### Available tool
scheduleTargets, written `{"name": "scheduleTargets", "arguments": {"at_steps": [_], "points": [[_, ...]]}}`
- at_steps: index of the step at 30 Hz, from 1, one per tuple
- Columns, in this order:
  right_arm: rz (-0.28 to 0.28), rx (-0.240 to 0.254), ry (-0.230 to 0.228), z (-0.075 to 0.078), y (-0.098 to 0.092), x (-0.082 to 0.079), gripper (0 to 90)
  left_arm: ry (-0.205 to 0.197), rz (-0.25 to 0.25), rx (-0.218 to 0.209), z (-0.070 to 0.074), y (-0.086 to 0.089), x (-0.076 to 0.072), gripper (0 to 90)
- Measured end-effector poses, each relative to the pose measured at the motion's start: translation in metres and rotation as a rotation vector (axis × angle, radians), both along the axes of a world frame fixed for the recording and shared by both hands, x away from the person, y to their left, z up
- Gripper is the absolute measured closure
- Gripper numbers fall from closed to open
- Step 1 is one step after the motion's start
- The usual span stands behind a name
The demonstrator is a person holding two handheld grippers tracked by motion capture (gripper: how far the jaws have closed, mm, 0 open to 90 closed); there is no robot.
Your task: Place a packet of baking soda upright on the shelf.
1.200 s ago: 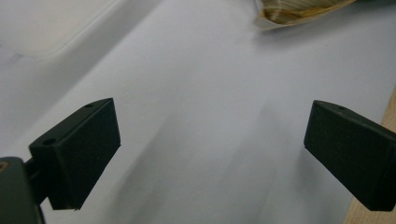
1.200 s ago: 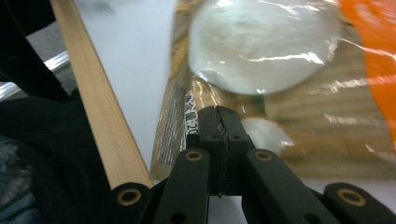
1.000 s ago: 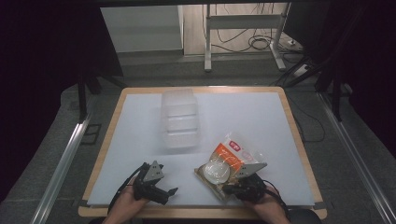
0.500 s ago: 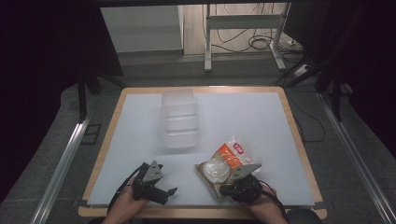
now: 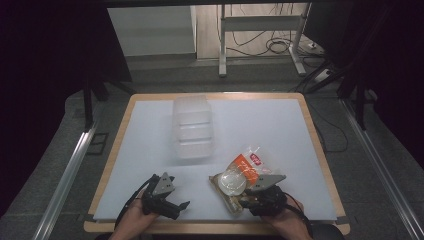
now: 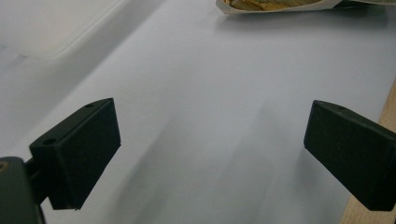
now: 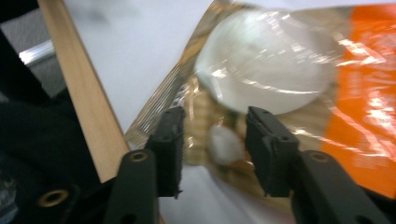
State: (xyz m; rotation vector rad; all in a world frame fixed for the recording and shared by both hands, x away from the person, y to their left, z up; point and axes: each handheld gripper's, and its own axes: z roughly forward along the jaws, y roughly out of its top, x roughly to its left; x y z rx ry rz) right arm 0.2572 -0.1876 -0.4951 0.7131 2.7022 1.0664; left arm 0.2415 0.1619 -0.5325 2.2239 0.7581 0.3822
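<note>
A clear snack bag (image 5: 242,172) with an orange label and a pale round piece inside lies on the white table top near the front right. My right gripper (image 5: 246,199) is at its near corner. In the right gripper view the jaws (image 7: 215,123) have just been opening and stand apart, with the bag's crinkled near edge (image 7: 280,79) lying loose between them. My left gripper (image 5: 178,206) rests near the front left edge. Its jaws (image 6: 210,140) are wide open over bare table, and the bag's edge (image 6: 280,3) shows farther off.
A clear plastic compartment box (image 5: 192,125) stands in the middle of the table, behind both grippers; its corner (image 6: 46,28) appears in the left gripper view. The wooden table rim (image 5: 215,227) runs just behind both hands. White surface (image 5: 270,125) stretches to the back right.
The right gripper's jaws have parted from the bag's near corner, and the bag has settled on the table. The left gripper has kept still.
</note>
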Motion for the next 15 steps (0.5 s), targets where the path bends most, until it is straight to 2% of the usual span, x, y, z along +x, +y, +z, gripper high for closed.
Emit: {"name": "scheduleTargets", "arguments": {"at_steps": [3, 4, 9, 15], "points": [[-0.024, 0.012, -0.02, 0.004, -0.005, 0.002, 47.2, -0.001, 0.0, 0.001, 0.0, 0.0, 0.0, 3.9], [-0.051, 0.015, -0.038, 0.007, -0.011, 0.005, 42.1, -0.001, 0.0, 0.001, 0.0, 0.0, 0.0, 3.8], [-0.104, 0.01, -0.059, 0.01, -0.023, 0.009, 36.9, -0.001, 0.001, 0.001, 0.0, 0.0, 0.0, 3.9], [-0.188, 0.002, -0.124, 0.019, -0.041, 0.015, 27.6, -0.001, 0.002, -0.001, 0.0, 0.001, 0.0, 3.8]]}}
